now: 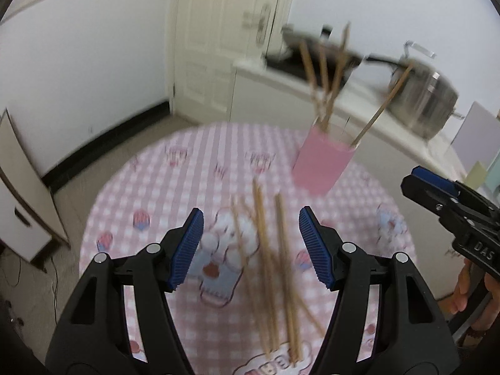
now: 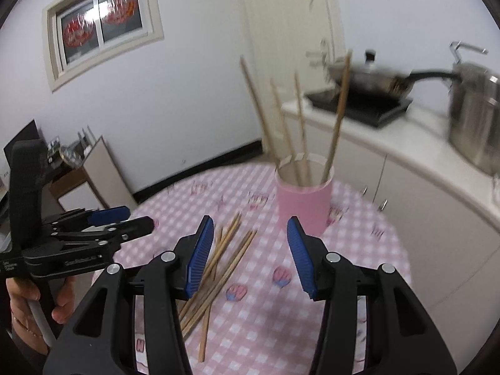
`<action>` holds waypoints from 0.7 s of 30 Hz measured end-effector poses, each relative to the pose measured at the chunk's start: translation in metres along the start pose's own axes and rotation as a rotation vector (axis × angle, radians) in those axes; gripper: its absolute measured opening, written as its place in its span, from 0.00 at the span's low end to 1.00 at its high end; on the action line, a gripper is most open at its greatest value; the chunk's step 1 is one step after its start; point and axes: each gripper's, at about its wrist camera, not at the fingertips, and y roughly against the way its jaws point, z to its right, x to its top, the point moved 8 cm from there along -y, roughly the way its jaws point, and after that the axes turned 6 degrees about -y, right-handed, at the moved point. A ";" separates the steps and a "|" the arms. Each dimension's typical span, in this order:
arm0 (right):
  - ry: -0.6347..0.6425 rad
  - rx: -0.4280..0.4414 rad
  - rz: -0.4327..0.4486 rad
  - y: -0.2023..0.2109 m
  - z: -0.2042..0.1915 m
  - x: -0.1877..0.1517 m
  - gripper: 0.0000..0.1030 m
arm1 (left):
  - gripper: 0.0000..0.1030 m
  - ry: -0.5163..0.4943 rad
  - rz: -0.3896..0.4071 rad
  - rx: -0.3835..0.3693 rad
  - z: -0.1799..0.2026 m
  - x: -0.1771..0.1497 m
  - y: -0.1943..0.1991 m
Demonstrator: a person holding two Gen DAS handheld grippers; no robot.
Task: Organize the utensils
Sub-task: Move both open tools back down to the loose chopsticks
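Both grippers angled down over tabletop, fingers apart, empty: left gripper, right gripper. Thin wooden chopsticks loose on checked cloth; more upright in pink cylindrical cup.

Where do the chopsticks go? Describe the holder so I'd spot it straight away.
Start at the round table with the pink checked cloth. Toward its far edge, near the white kitchen counter, stands a pink cup. It is the only upright thing on the table, with several chopsticks already sticking out.

Loose chopsticks lie before the cup.
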 end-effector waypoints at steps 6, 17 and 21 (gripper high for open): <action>-0.018 -0.007 -0.121 -0.039 0.000 -0.026 0.45 | 0.61 0.064 -0.151 -0.023 -0.016 -0.030 -0.048; -0.043 -0.032 -0.267 -0.089 0.016 -0.055 0.45 | 0.43 0.047 -0.263 0.031 -0.019 -0.045 -0.112; -0.041 -0.044 -0.307 -0.103 0.018 -0.060 0.45 | 0.31 0.021 -0.257 0.038 -0.017 -0.041 -0.119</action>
